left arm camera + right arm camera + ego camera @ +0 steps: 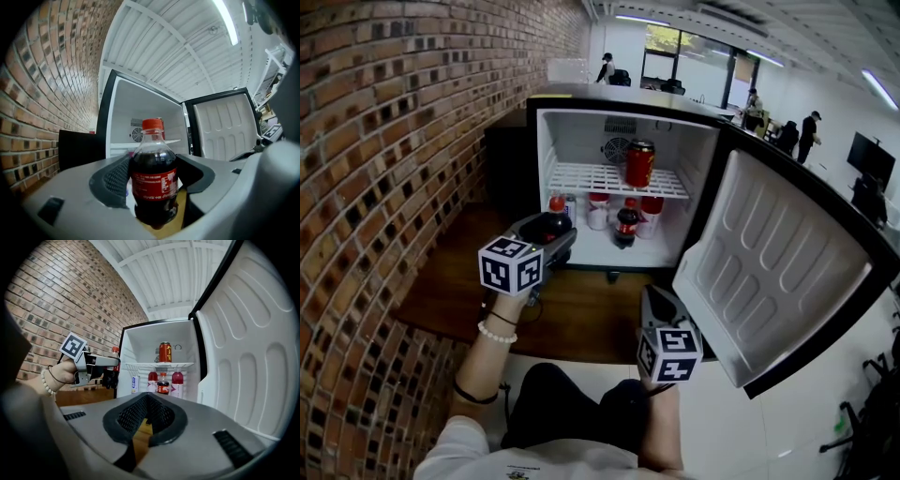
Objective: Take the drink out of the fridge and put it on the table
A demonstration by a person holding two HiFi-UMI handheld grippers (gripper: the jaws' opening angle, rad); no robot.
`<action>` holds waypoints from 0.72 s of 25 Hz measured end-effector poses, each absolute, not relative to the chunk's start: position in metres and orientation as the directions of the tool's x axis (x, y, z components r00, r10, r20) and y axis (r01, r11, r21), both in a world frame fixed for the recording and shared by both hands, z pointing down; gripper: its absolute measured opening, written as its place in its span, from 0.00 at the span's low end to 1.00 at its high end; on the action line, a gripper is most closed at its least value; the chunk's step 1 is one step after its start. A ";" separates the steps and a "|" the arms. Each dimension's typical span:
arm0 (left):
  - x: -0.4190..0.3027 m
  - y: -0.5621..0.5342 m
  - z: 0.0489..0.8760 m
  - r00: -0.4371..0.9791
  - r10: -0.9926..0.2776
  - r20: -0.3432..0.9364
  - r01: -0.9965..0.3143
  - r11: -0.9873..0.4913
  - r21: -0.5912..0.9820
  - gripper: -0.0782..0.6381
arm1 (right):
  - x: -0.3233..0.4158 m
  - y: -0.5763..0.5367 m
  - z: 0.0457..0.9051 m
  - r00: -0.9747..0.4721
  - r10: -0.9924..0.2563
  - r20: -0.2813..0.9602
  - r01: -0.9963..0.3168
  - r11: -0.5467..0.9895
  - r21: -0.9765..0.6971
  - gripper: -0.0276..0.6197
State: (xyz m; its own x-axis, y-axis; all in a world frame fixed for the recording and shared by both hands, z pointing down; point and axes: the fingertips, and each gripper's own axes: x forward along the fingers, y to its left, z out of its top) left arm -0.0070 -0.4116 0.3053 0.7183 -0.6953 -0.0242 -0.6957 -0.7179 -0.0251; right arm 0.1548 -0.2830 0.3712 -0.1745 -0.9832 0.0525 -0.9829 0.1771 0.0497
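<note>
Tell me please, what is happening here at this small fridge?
A person is working with a two-jaw gripper in each hand in front of a small fridge whose door stands wide open. The left gripper is closed on a cola bottle with a red cap, held upright just outside the fridge and not yet set down. The right gripper is empty, with its jaws together. A red can and more bottles are inside.

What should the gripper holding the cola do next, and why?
Probably lower the left gripper and stand the cola bottle on the wooden table. The bottle is clamped between its jaws, already outside the open fridge, with wood showing beneath it.
</note>
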 end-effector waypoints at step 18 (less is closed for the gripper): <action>-0.066 -0.437 0.412 0.586 -0.805 0.091 -0.810 -0.586 0.029 0.53 | 0.150 -0.286 0.380 -0.187 -0.980 0.072 -0.981 0.191 0.046 0.06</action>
